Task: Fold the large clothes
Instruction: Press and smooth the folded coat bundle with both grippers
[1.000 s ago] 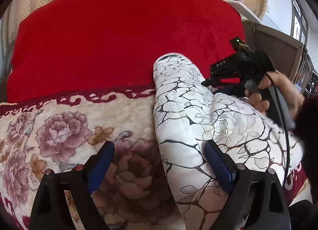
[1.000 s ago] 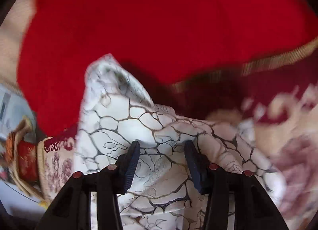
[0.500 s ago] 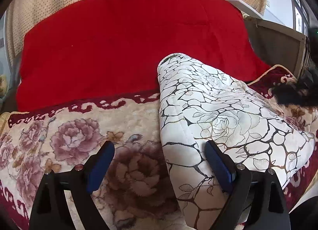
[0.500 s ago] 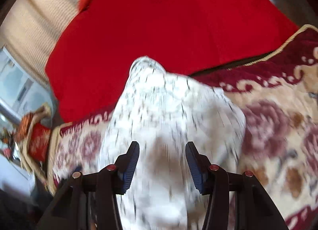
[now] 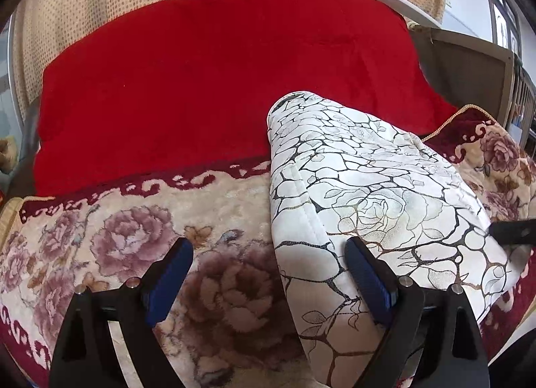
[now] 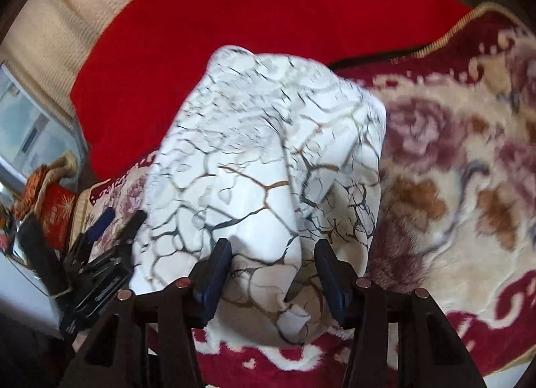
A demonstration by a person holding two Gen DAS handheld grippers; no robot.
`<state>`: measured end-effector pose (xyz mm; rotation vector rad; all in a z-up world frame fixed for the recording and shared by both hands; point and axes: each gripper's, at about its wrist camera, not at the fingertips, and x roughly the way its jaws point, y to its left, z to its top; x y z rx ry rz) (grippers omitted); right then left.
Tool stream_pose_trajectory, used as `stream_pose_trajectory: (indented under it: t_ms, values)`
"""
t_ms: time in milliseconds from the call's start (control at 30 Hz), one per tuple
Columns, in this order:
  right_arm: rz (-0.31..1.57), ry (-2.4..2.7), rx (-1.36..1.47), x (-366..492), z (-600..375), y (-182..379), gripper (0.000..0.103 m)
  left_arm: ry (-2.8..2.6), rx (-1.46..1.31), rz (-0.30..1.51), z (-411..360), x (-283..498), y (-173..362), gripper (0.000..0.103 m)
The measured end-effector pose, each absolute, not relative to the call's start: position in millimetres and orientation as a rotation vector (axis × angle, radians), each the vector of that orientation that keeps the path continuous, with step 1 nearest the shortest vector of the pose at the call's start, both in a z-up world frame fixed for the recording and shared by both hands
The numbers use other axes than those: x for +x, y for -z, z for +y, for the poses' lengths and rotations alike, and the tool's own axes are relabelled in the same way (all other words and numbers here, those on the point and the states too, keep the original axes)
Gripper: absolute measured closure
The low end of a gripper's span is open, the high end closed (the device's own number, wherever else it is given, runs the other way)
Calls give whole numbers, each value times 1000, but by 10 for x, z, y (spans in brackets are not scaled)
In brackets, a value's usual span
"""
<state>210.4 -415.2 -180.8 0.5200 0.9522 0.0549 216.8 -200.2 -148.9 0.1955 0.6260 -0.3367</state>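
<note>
Where floral blanket (image 5: 140,220) lies, red quilt (image 5: 217,69) (behind)

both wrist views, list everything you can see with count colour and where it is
white garment: 1, white with dark crackle and rose print, folded, on the floral blanket
floral blanket: 1, cream with mauve roses, dark red border, under the garment
red cover: 1, red, behind the blanket
dotted curtain: 1, beige, at the back
left gripper: 1, black with blue pads, wide open at the garment's left edge
right gripper: 1, black with blue pads, jaws opening, garment's near end between them, no pinch visible
</note>
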Motion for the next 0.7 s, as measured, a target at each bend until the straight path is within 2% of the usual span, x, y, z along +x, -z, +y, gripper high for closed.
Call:
stream_pose_trajectory:
  t_ms: [167, 267, 367, 700]
  values:
    - [889, -96, 493, 1993, -4031, 1552, 45, 332, 215, 619, -2049, 2145, 1477, 11]
    - [950, -76, 440, 2036, -3943, 1770, 46, 334, 219, 622, -2066, 2153, 1488, 11]
    - [1012, -83, 560, 2180, -4001, 2227, 42, 328, 248, 606, -2104, 2138, 1511, 11]
    - [1002, -74, 532, 2138, -3989, 2135, 42, 316, 248, 603, -2118, 2147, 1478, 11]
